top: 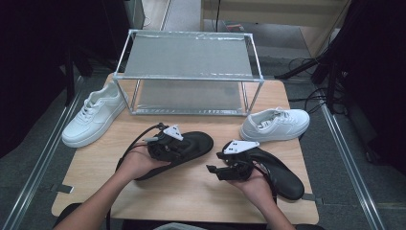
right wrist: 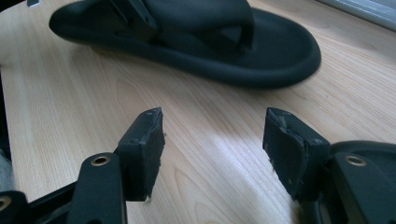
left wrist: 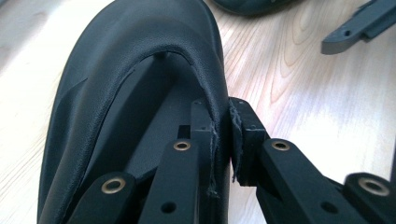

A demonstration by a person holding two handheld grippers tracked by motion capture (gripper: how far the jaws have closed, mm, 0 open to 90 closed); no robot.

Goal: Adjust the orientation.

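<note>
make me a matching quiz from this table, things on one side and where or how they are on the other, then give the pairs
Things
1. left gripper
2. right gripper
3. white sneaker on the left
4. metal rack

States or places
A. stands at the far middle of the table
B. jaws open over bare wood
C. jaws shut on the strap of the black slipper
D. lies beside the rack's left end

Pairs: 1-C, 2-B, 3-D, 4-A
</note>
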